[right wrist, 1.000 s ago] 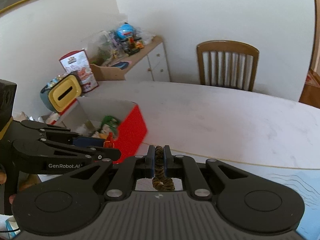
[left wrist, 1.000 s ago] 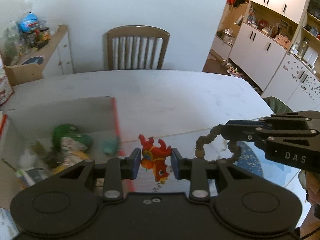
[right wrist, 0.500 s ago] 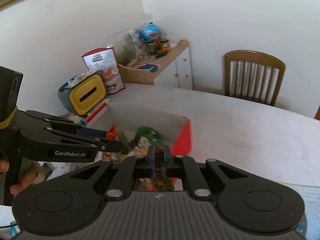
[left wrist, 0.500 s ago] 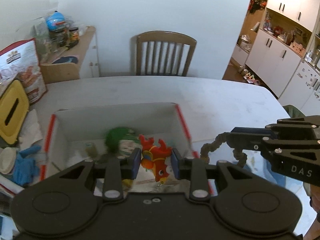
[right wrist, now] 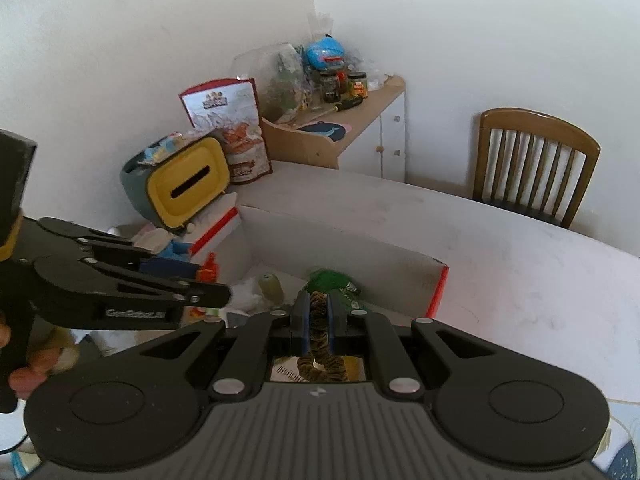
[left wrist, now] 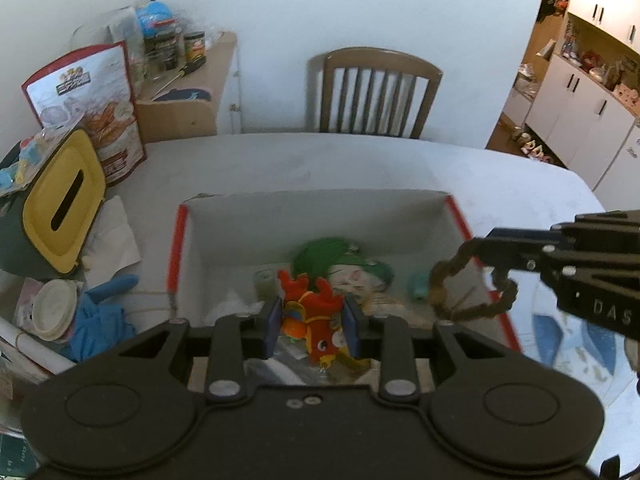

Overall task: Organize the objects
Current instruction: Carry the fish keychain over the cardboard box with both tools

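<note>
My left gripper (left wrist: 312, 322) is shut on a red and orange toy figure (left wrist: 314, 316), which hangs over the open cardboard box (left wrist: 316, 216) with red edges. My right gripper (right wrist: 318, 312) is shut on a brown twisted loop (right wrist: 319, 316), also seen dangling at the box's right edge as the brown loop (left wrist: 468, 288) in the left wrist view. In the right wrist view the left gripper (right wrist: 200, 280) hovers above the box's left part. Inside the box (right wrist: 344, 248) lie a green soft toy (left wrist: 340, 260), a small jar and several other items.
A yellow-fronted tissue box (left wrist: 60, 200), a printed bag (left wrist: 92, 108), blue gloves (left wrist: 100, 312) and cups crowd the table's left side. A wooden chair (left wrist: 372, 92) stands behind the white table (left wrist: 320, 160). A cluttered low cabinet (right wrist: 340, 136) is at the back left.
Both grippers have swept left across the table with their loads. The box, earlier at the left, now lies right under them.
</note>
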